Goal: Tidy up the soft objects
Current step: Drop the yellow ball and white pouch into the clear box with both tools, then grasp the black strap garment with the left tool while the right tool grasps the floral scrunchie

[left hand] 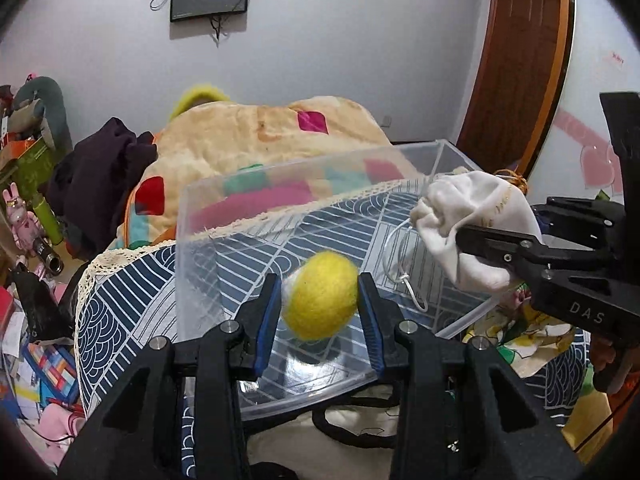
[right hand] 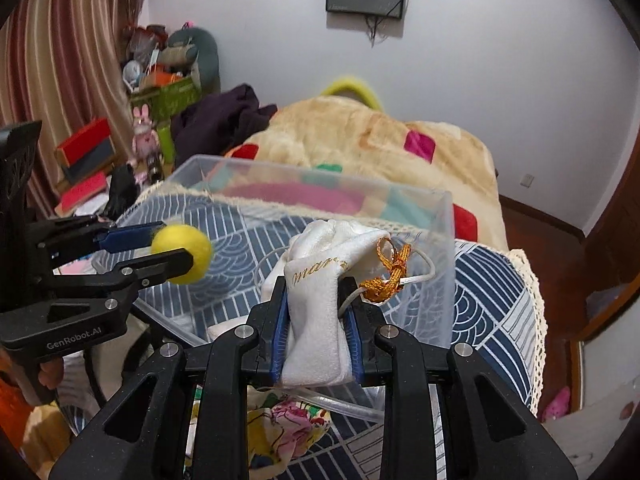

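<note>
1. Yellow felt ball (left hand: 320, 296), round and fuzzy: pinched between the blue pads of the left gripper (left hand: 320, 300), jaws partly closed and pressing on both flanks. Hangs above the near half of the clear plastic bin (left hand: 280, 176), off its floor, with a blurred reflection below it on the transparent bottom.
2. Seen from the right wrist view, the same ball (right hand: 184, 254) at the tips of the left gripper (right hand: 176, 248), over the bin's left side, inside the line of its rim (right hand: 320, 178).
3. Clear plastic bin: rectangular, open-topped, nothing yet resting inside, sitting on a blue-and-white patterned cloth (left hand: 120, 288) with a lace edge; long axis across both views.
4. White cloth drawstring pouch (right hand: 320, 312) with gold lettering and an orange-gold cord knot (right hand: 390, 272): clamped by the right gripper (right hand: 318, 320), jaws narrow and squeezing its lower half, long axis roughly along the fingers, gathered mouth pointing away.
5. In the left wrist view, pouch (left hand: 472, 216) poised over the bin's right rim, its white string loop (left hand: 400, 264) dangling inside the wall.
6. Judgement: both loads lie directly over or at the bin, ball left, pouch right, well apart; likely next a short drop for each, the ball already nearer the floor, the pouch needing a slight shift inward past the rim.
</note>
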### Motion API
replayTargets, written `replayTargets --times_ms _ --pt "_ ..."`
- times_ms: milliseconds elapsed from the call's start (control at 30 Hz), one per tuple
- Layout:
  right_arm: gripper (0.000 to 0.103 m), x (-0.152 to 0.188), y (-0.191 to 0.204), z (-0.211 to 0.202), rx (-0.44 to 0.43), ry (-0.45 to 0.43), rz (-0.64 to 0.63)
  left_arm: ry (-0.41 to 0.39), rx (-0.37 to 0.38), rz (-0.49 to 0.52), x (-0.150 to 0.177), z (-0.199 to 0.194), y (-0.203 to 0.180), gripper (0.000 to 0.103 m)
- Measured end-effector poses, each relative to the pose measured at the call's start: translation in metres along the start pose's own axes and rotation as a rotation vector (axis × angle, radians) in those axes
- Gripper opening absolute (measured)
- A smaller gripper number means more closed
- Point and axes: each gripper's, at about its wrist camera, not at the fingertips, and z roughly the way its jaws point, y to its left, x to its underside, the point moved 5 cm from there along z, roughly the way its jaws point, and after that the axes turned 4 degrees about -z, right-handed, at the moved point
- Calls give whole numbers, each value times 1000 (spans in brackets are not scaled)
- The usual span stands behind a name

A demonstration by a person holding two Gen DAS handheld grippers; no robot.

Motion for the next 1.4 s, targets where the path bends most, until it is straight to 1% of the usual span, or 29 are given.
replayTargets --times_ms 67,133,167,200,233,267,367,400,433,467,533,633,733,800,900,967,1100,1200,1300,1400 --pt "25 0 -1 1 6 8 0 4 6 10 1 -1 -4 38" --pt "34 0 0 -2 8 5 3 2 -2 18 -1 -1 -3 43" --pt "44 -2 -3 -1 11 0 7 -5 -6 20 -1 -4 -4 44" --pt "55 -2 -4 -5 12 -14 13 -7 -10 21 -2 -5 -4 49" --pt "59 -3 -4 -10 12 -35 19 -16 -16 21 -2 -9 -4 54" --pt "63 -5 -5 -14 15 -53 23 -24 -19 21 -3 -12 -4 56" --pt "63 -10 -6 -32 17 -101 34 -59 -29 25 -7 -26 -5 59" --pt "63 -11 -6 -39 22 -117 36 -72 -32 24 -8 -32 -5 63" --pt "64 -12 -6 -45 27 -134 34 -87 -36 20 -10 -39 -4 69" --pt "66 -13 -6 -49 30 -149 34 -102 -37 16 -11 -45 -4 72" --pt "69 -14 -5 -63 44 -187 32 -141 -36 4 -14 -61 -2 85" --pt "70 -12 -2 -81 46 -236 31 -194 -45 -5 -16 -82 0 96" --pt "72 -6 2 -93 50 -270 33 -236 -49 -6 -13 -103 1 99" --pt "79 0 4 -100 66 -291 28 -250 -50 -11 -10 -110 3 101" --pt "80 10 9 -105 73 -306 19 -259 -51 -25 1 -119 7 102" --pt "80 18 12 -106 69 -302 21 -244 -53 -39 11 -120 11 102" --pt "80 37 17 -93 59 -262 34 -214 -76 -46 34 -114 14 102" --pt "80 51 19 -79 52 -220 43 -170 -82 -60 56 -104 18 102" --pt "80 63 24 -63 24 -174 55 -124 -85 -71 74 -91 21 102" --pt "80 69 25 -53 11 -146 75 -76 -79 -92 89 -76 23 102"
